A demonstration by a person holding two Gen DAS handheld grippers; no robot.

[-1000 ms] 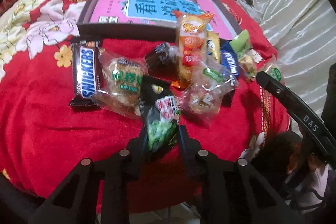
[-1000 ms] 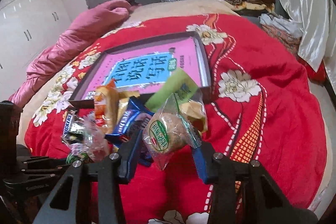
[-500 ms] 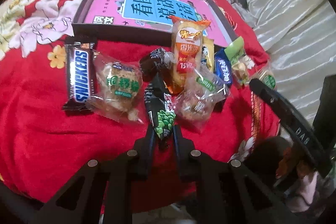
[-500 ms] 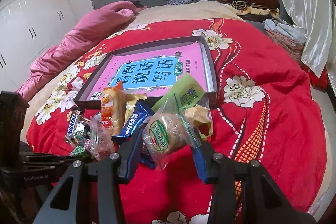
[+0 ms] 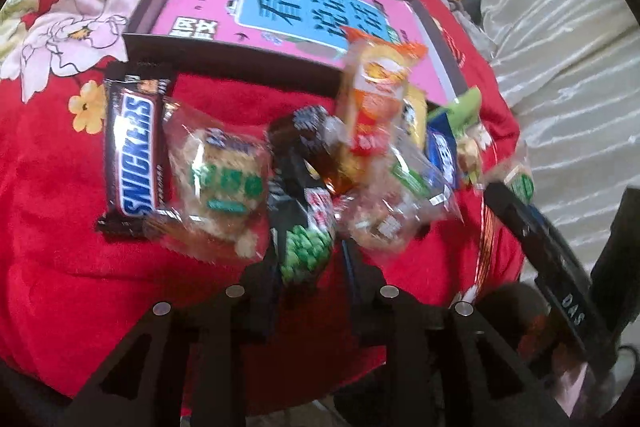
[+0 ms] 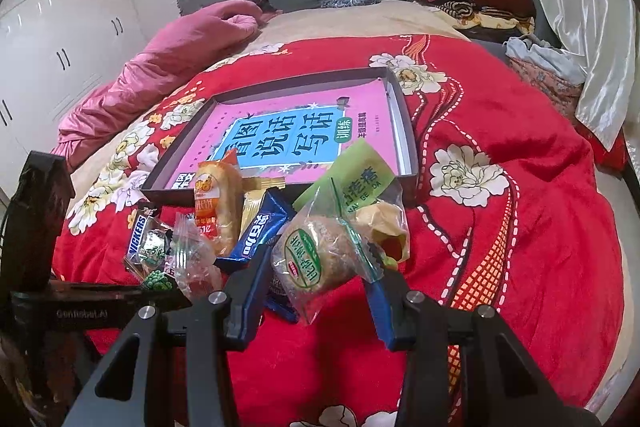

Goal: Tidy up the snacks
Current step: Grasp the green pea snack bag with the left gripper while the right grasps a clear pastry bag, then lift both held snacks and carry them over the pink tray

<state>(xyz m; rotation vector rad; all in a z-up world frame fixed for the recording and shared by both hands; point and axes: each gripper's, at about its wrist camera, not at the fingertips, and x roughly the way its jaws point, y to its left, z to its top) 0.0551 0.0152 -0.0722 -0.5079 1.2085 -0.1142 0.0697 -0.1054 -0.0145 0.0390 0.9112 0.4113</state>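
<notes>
— Snacks heaped on the red blanket, just in front of a shallow dark box (image 6: 402,131) with a pink and blue printed sheet inside. Snickers bar (image 5: 134,151) far left, lying flat, label up.

— Beside it, touching: clear-wrapped pale pastry (image 5: 220,191) with green print. Then a black pack of green peas (image 5: 306,227), propped up.

— Orange packet (image 6: 214,205) on top of the heap, blue Oreo pack (image 6: 258,229) alongside. Round brown cake in clear wrap (image 6: 320,259), green label, tilted. Green-topped bag (image 6: 362,179) behind, leaning against the box.
</notes>
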